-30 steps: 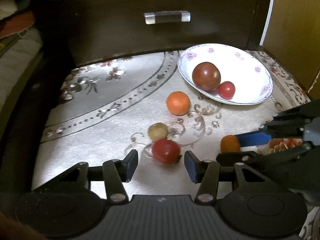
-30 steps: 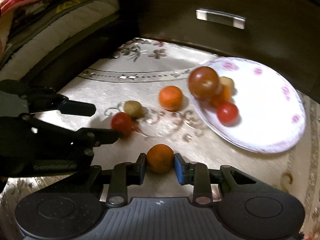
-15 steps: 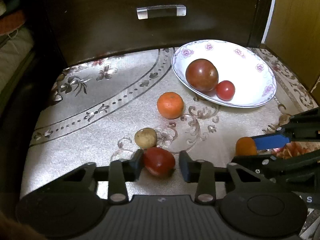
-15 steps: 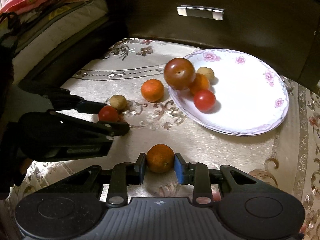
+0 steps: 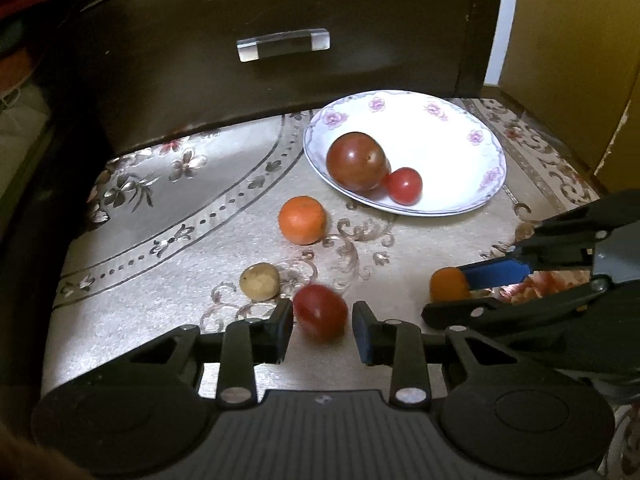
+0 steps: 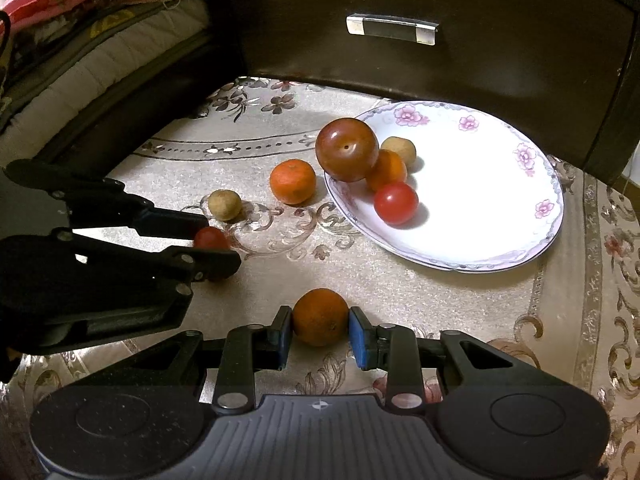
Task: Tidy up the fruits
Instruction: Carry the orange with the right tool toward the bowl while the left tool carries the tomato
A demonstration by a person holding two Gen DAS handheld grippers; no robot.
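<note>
two fruits gripped, plate half filled

left claw point(image 5: 322, 326) just been closing around a small red tomato point(image 5: 320, 311); left pad touching it, right pad a hair off in the left wrist view, so contact on both sides cannot be confirmed. right claw point(image 6: 320, 334) narrowed onto a small orange fruit point(image 6: 320, 316), both blue pads pressing its sides, fruit low over the patterned cloth point(image 6: 460, 300) of the desk.

done so far, by the look of it: four pieces on the flowered plate point(image 6: 520, 216) — a large dark plum-like fruit point(image 6: 346, 149), an orange piece point(image 6: 389, 170), a cherry tomato point(image 6: 396, 203) and a pale brown fruit point(image 6: 400, 148) at the far side. left to go: a mandarin point(image 6: 293, 181) just left of the plate rim, a small brown fruit point(image 6: 225, 205) near the left claw, plus the two in the claws.

plate's right half bare, good landing room. dark drawer front point(image 5: 280, 72) close behind the plate, limiting far-side approach. fruit crowded at the plate's left edge; entry from the near side or right looks safer. claws well apart, no crossing needed.
</note>
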